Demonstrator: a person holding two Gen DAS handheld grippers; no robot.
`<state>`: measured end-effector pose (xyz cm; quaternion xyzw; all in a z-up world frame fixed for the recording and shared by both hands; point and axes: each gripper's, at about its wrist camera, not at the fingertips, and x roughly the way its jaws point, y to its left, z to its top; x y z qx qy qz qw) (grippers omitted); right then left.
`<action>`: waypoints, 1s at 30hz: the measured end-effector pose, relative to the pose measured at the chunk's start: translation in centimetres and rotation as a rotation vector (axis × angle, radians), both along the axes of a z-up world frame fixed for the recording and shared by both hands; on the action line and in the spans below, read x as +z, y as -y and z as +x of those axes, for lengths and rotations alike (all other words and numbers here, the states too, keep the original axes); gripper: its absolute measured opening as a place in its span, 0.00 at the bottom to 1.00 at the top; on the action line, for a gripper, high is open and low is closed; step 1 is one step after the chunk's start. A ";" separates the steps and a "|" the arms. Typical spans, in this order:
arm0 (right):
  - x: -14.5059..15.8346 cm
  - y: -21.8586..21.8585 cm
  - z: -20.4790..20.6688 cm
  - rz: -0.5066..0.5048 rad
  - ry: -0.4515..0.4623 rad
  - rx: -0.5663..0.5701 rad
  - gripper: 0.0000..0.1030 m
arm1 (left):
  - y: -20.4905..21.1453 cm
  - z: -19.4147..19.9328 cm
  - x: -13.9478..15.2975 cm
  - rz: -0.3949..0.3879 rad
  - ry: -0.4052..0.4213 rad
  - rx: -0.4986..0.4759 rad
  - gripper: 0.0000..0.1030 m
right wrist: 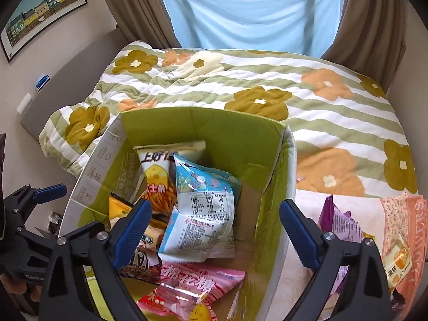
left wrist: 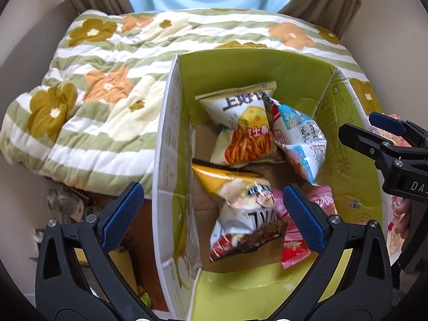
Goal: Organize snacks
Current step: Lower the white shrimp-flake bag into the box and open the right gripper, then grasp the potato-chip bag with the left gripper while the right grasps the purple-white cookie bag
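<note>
An open cardboard box [left wrist: 165,133] with a green inside holds several snack bags. Among them are a white cheese-stick bag [left wrist: 240,123], a light blue bag [left wrist: 299,139], an orange and black bag [left wrist: 240,208] and a pink marshmallow bag [left wrist: 294,243]. My left gripper [left wrist: 213,190] hangs open above the orange bag, with nothing between its pads. My right gripper [right wrist: 216,206] is open over the box [right wrist: 203,112], above the light blue bag [right wrist: 203,208], and its pads touch nothing. It also shows at the right edge of the left wrist view as the right gripper [left wrist: 366,127].
The box rests against a bed with a green-striped flowered quilt [right wrist: 240,80]. To the right of the box, a purple bag [right wrist: 339,227] and a yellow cake packet [right wrist: 398,262] lie on a peach floral cloth [right wrist: 401,214]. Curtains and a window stand beyond the bed.
</note>
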<state>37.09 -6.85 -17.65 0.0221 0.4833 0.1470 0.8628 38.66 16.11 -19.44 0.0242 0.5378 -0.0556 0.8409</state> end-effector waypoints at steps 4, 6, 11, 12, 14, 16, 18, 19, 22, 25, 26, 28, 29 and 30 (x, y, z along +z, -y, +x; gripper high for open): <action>0.3 0.5 -0.9 0.013 -0.006 -0.008 0.92 | -0.2 -1.1 0.4 0.000 0.006 0.003 1.00; 0.8 0.6 -1.5 0.011 0.012 -0.016 0.92 | -0.1 -1.5 0.8 -0.006 0.017 0.003 1.00; 2.3 1.2 -3.5 0.014 0.053 -0.036 0.92 | 0.6 -2.3 1.2 -0.039 0.038 -0.018 1.00; 2.5 1.3 -3.9 0.014 0.057 -0.037 0.92 | 0.9 -2.5 1.2 -0.045 0.036 -0.025 1.00; 3.1 1.6 -4.8 0.010 0.072 -0.042 0.92 | 1.4 -2.7 1.4 -0.051 0.039 -0.040 1.00; 3.9 2.4 -5.7 0.012 0.088 -0.049 0.92 | 2.1 -3.2 2.0 -0.053 0.050 -0.056 1.00; 4.9 3.7 -6.5 0.019 0.102 -0.064 0.92 | 3.1 -3.8 3.0 -0.052 0.073 -0.066 1.00; 5.3 4.5 -6.9 0.022 0.108 -0.075 0.92 | 3.6 -4.2 3.5 -0.055 0.086 -0.070 1.00; 6.4 7.1 -8.0 0.022 0.126 -0.107 0.92 | 5.4 -5.5 5.0 -0.065 0.122 -0.080 1.00; 7.3 10.2 -9.6 0.025 0.151 -0.129 0.92 | 7.8 -7.2 6.2 -0.057 0.157 -0.089 1.00; 7.5 11.5 -10.2 0.022 0.160 -0.136 0.92 | 8.6 -7.8 6.5 -0.052 0.162 -0.087 1.00; 7.9 13.5 -11.2 0.022 0.168 -0.142 0.92 | 10.6 -9.4 7.1 -0.045 0.175 -0.075 1.00; 8.0 14.8 -11.9 0.024 0.171 -0.143 0.92 | 11.5 -10.1 7.1 -0.043 0.178 -0.063 1.00; 8.1 16.0 -12.5 0.024 0.175 -0.143 0.92 | 12.3 -10.9 7.2 -0.047 0.177 -0.049 1.00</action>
